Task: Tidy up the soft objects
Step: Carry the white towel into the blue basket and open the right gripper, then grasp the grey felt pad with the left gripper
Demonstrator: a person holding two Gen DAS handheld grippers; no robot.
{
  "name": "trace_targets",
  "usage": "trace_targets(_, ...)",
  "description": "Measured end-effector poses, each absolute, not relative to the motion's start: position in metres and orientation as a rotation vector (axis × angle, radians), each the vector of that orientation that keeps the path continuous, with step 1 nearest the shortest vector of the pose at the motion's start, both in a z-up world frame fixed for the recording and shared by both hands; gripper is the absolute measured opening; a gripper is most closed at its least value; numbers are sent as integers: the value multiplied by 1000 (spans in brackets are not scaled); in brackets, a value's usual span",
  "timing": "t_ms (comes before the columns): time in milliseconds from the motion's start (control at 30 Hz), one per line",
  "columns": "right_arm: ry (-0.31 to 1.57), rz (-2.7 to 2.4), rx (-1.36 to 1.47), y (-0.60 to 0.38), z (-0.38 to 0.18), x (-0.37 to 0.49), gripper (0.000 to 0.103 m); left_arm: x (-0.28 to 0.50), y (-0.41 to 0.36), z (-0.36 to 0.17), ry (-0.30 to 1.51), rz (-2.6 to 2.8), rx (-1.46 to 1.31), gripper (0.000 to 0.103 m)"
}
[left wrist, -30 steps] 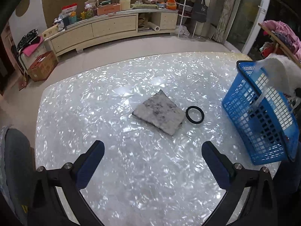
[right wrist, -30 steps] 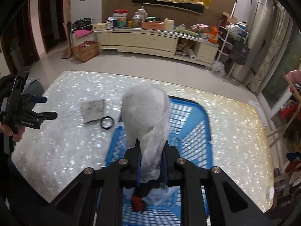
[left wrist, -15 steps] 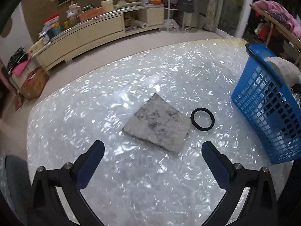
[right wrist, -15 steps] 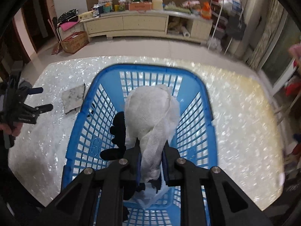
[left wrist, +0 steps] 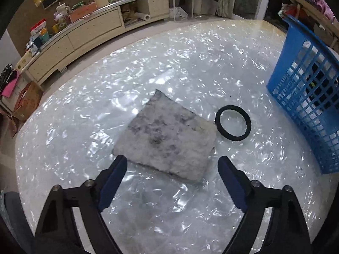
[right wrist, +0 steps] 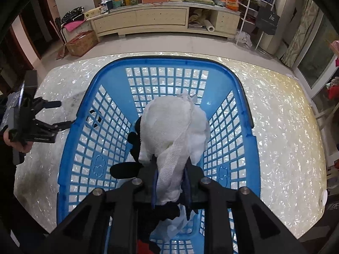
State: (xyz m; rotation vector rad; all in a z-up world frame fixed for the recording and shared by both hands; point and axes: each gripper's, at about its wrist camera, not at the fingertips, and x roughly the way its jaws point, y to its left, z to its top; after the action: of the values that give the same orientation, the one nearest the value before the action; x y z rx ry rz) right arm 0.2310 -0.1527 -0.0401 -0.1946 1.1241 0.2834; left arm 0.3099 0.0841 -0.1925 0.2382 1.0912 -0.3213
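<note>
A grey mottled square pad (left wrist: 167, 139) lies flat on the pearly table, with a black ring (left wrist: 233, 122) just to its right. My left gripper (left wrist: 172, 165) hangs over the pad's near edge, its jaws closing with the edge between them but not pressed. My right gripper (right wrist: 170, 175) is shut on a white cloth (right wrist: 175, 127), held inside the blue basket (right wrist: 106, 97) above dark items on its floor. In the right wrist view my left gripper (right wrist: 63, 114) shows at the far left, held by a hand.
The blue basket (left wrist: 307, 89) stands at the table's right side in the left wrist view. Beyond the table are a long cream cabinet (right wrist: 161, 19) crowded with items, a cardboard box (right wrist: 82, 42) on the floor and a white rack (right wrist: 252, 10).
The left gripper came down toward the grey pad and its jaws narrowed. The right gripper lowered the white cloth from above the basket down into it.
</note>
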Motion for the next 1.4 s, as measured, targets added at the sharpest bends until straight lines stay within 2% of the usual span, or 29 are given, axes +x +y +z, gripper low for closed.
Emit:
trace_targets(133,1122,288,-189,-151,-38,228,19,316,79,-201,1107,-311,262,77)
trace_targets(367,1091,272,-146,-163,-32,237,19,325,77,-202,1123,-339,235,61)
trace_targets(433,1092,268,-147,-164,-34,238,19,325,77,-203,1122,-349,218,54)
trace_targets(500,1096,269,-146,-165,-37,239,19,323,78,-201,1109,-342,207,37)
trace_targets(600,1108,265,-141,-166,-42,239,19,319,85,-198,1107,-307,160,27)
trace_targets(633,1112,265,-139,-166,-43,239,20,319,87,-198,1102,-301,146,26)
trace_targets(733,1124,263,-146,-163,-45,237,29,317,91,-197,1099,-292,113,21)
trace_targets(800,1126,258,-150,-163,-45,236,43,315,93,-196,1104,-281,97,18)
trace_targets(833,1126,257,-151,-163,-44,235,56,314,95,-196,1107,-274,87,18)
trace_targets(867,1128,253,-152,-164,-43,235,62,313,96,-196,1108,-270,80,17)
trace_targets(933,1124,245,-152,-166,-40,233,66,309,99,-192,1103,-263,59,17)
trace_targets(1033,1125,246,-149,-167,-36,229,81,301,102,-183,1087,-256,33,17)
trace_targets(1133,1118,245,-157,-167,-33,223,83,289,104,-169,1062,-249,17,17)
trace_targets(1200,1114,240,-164,-168,-30,219,89,280,101,-158,1044,-250,18,17)
trace_targets(1233,1112,240,-163,-169,-29,216,98,275,99,-152,1035,-252,19,17)
trace_targets(1267,1110,244,-162,-169,-27,214,103,271,96,-147,1025,-251,22,17)
trace_targets(1400,1100,240,-183,-169,-24,198,103,253,91,-121,987,-259,4,17)
